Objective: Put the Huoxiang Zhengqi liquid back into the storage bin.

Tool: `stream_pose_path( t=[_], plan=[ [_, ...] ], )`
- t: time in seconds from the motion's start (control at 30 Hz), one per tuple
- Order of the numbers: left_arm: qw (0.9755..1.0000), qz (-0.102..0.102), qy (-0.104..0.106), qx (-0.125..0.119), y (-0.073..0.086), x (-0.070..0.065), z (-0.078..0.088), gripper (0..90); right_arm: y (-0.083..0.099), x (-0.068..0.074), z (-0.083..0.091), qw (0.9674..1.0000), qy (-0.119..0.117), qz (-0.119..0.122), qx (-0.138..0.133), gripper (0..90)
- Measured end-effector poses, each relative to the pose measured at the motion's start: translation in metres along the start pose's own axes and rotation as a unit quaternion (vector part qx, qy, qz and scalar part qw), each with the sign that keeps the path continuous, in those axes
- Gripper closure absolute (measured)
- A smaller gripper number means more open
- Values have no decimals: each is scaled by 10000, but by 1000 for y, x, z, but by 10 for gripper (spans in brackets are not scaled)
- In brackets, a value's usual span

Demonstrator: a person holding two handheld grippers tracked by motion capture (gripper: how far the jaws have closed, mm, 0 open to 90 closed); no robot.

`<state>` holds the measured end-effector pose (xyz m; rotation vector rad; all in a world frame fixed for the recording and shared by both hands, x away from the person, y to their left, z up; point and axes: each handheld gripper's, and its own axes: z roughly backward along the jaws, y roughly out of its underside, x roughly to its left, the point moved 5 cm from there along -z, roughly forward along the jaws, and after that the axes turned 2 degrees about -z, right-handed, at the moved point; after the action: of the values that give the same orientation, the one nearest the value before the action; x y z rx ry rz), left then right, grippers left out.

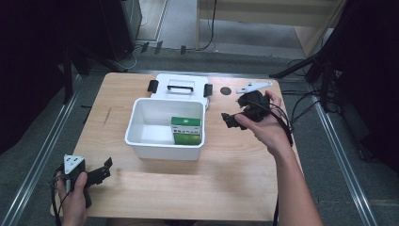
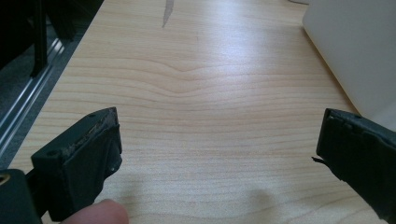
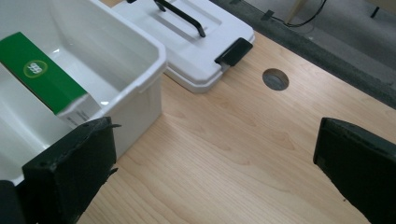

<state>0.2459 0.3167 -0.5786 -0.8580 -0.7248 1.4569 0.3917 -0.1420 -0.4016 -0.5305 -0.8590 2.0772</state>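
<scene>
1. Light wooden table (image 1: 226,188) stands on a grey floor, with dark stands and cables around its edges.
2. A white open bin (image 1: 141,141) sits near the table's middle; a green box (image 1: 186,123) stands inside it against the right wall.
3. The bin's white lid (image 1: 181,96) with a black handle and black side latches lies flat just behind the bin, touching or almost touching its far rim.
4. A round cable hole (image 1: 226,91) shows right of the lid, and a white bracket-like piece (image 1: 254,86) lies near the far right edge.
5. The left gripper (image 1: 101,173) rests low at the near left corner, jaws spread wide over bare wood, holding nothing.
6. The right gripper (image 1: 231,120) is held above the table just right of the bin, jaws wide apart and empty.
</scene>
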Motion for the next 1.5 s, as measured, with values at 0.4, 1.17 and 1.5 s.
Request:
stream_pose_path(
  t=[0.4, 1.17, 1.5],
  plan=[
    [10000, 5, -2, -5, 0, 0, 0, 11, 43, -24, 9, 9973, 293, -398, -545, 0],
    [10000, 12, -2, -10, 0, 0, 0, 11, 144, -53, 26, 9841, 760, -1055, -1206, 0],
    [10000, 10, -11, -23, 0, 0, 0, 11, 191, -63, 29, 9800, 907, -1336, -1165, 0]
  ],
)
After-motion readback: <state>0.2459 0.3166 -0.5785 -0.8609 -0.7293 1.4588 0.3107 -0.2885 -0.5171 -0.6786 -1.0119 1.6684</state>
